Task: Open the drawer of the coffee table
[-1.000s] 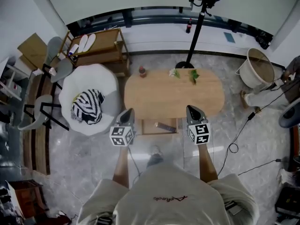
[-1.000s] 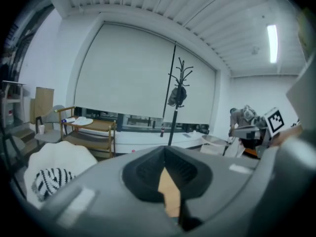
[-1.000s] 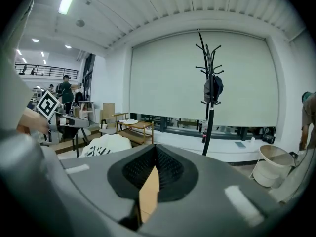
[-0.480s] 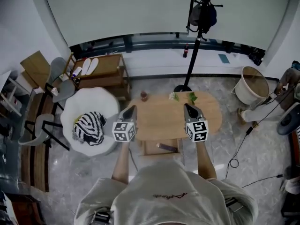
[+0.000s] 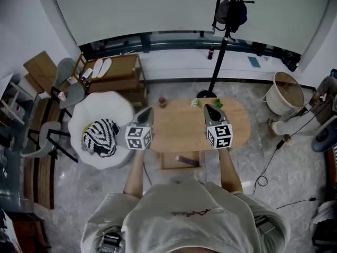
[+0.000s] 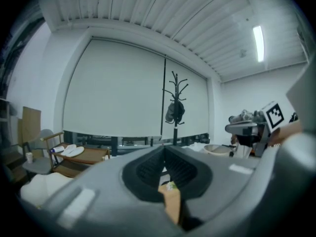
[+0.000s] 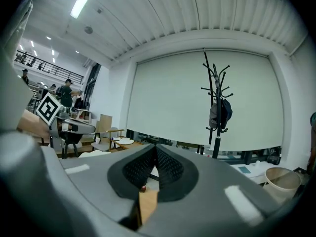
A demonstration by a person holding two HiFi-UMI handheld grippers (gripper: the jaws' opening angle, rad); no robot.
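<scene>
- We judge the task all but done. The drawer (image 5: 166,161) stands pulled out from the near edge of the oval wooden surface (image 5: 179,126), just ahead of the person's chest, with its inside open to view.
- Neither gripper is on it. The left gripper (image 5: 148,111) and the right gripper (image 5: 208,109) hang about level above the surface, each with its jaws pressed together on nothing.
- Little seems left to do, though we cannot tell whether the drawer is out to its full travel.
- From above we cannot make out the drawer's front or handle, and the dark object (image 5: 185,161) lying in it is too small to name.
- Both gripper views look across the room toward the coat stand (image 6: 174,107). They show only a sliver of wood below the jaws and no drawer.
</scene>
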